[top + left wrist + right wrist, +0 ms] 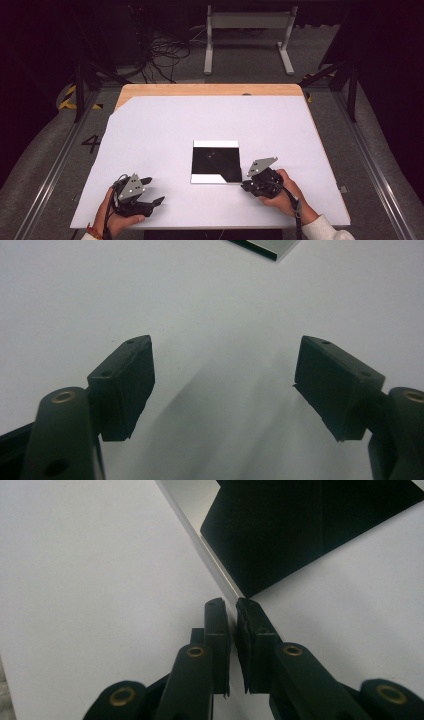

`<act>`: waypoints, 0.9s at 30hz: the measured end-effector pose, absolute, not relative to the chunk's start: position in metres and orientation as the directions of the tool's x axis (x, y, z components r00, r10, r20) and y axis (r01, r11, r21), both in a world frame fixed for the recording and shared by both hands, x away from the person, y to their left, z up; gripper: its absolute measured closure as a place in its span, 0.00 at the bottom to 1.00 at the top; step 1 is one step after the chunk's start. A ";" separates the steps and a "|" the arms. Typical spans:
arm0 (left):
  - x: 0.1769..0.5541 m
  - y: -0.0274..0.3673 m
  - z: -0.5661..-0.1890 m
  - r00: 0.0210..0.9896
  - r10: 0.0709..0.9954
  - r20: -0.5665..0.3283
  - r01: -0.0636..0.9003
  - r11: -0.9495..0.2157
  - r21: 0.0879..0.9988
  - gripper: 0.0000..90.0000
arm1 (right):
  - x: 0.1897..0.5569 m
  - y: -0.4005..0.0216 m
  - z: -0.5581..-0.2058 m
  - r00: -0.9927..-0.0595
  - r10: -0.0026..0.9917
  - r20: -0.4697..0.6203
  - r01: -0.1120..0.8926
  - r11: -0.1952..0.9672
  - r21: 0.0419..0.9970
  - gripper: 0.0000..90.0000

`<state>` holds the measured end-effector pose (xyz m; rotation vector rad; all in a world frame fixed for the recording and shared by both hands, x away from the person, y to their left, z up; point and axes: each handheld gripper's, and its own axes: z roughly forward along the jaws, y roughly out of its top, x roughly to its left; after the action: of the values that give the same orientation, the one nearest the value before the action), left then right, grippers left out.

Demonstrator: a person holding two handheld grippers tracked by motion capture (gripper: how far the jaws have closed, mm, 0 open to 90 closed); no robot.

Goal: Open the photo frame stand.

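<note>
A black-and-white folded sheet (216, 161) lies square-on mid-table; the right gripper (248, 186), jaws closed and empty, meets its corner; the left gripper (152, 191) gapes empty.

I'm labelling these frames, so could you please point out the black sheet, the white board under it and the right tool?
black sheet (215, 160): high view, its middle.
white board (215, 144): high view, bare far strip.
right tool (233, 611): right gripper view, between its tips.

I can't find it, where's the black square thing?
In the high view the black square sheet lies flat on the white table, a bit right of the middle, just left of the right gripper and far from the left gripper.
</note>
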<state>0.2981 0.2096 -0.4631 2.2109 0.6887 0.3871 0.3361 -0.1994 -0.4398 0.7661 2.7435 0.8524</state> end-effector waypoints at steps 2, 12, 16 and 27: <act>0.298 0.208 -0.464 0.809 0.586 0.050 0.355 -0.554 0.753 0.27 | 0.336 -0.199 -0.440 -0.851 0.524 -0.006 0.429 0.702 0.568 0.93; 0.301 0.205 -0.465 0.812 0.583 0.038 0.361 -0.551 0.752 0.26 | 0.341 -0.199 -0.438 -0.841 0.540 -0.006 0.448 0.704 0.551 0.95; 0.300 0.204 -0.465 0.815 0.578 0.043 0.357 -0.559 0.748 0.26 | 0.341 -0.198 -0.437 -0.835 0.549 -0.014 0.456 0.707 0.540 0.94; 0.301 0.197 -0.467 0.823 0.567 0.031 0.363 -0.568 0.739 0.25 | 0.343 -0.196 -0.438 -0.837 0.547 -0.019 0.447 0.704 0.552 0.95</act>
<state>0.3006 0.1973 -0.4673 2.2333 0.6780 0.3411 0.3434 -0.1957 -0.4385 0.8043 2.7292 0.8133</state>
